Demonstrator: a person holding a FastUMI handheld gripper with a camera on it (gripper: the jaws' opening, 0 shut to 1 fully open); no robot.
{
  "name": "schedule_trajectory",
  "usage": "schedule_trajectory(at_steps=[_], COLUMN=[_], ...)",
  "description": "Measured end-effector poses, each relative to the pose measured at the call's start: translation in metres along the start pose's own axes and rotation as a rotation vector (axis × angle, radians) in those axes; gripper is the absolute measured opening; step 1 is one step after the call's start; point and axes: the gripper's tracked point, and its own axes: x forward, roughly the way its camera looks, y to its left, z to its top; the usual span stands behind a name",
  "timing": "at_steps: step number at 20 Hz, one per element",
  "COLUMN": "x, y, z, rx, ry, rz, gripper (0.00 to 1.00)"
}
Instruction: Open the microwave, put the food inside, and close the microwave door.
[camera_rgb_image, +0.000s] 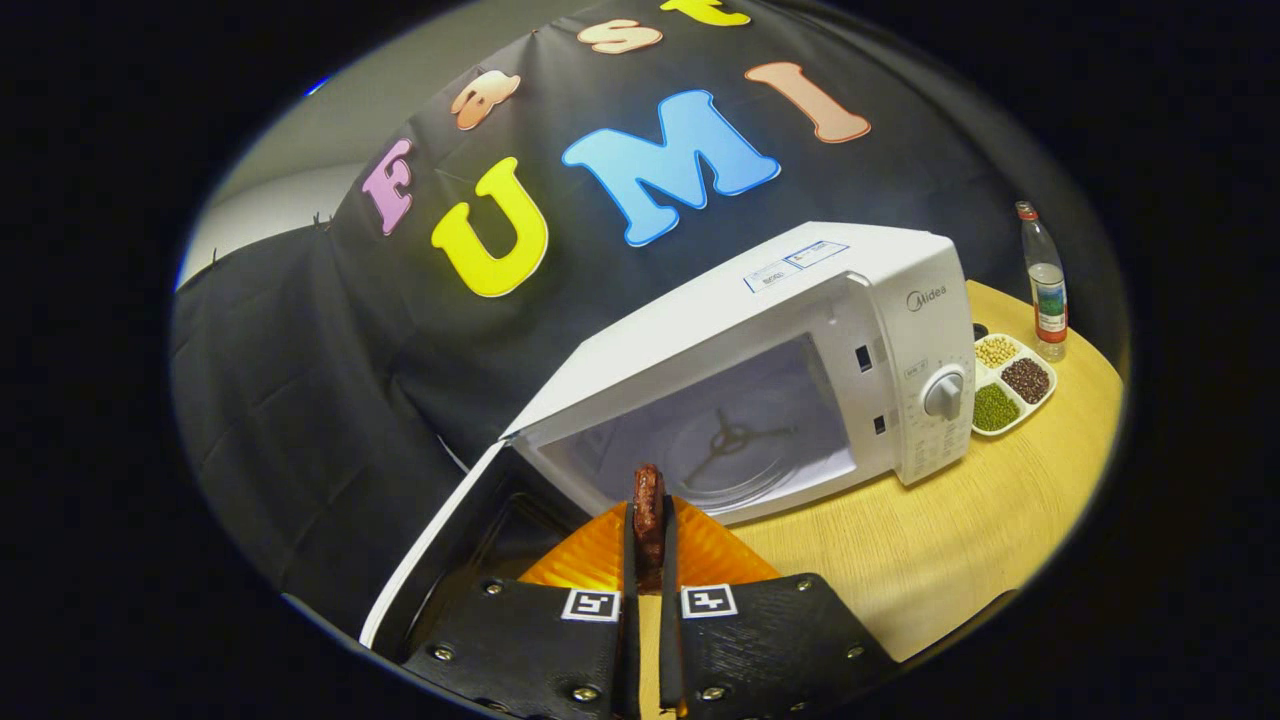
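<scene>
A white microwave stands on the wooden table with its door swung wide open to the left. Inside it I see the glass turntable. My gripper is shut on a dark reddish-brown piece of food, held upright between both fingers. It hangs just in front of the microwave's opening. Below the food lies an orange plate, partly hidden by the fingers.
To the right of the microwave sits a white divided tray with beans and grains in three compartments. A clear bottle with a red cap stands behind it. The black cloth wall hangs behind everything.
</scene>
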Motion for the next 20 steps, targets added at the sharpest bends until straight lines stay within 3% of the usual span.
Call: schedule_trajectory(at_steps=[10,20], x=[0.096,0.136], y=[-0.024,-0.054], z=[-0.012,-0.001], rx=[-0.037,0.115], ry=[0.005,-0.020], rz=[-0.040,-0.056], gripper=[0.08,0.11])
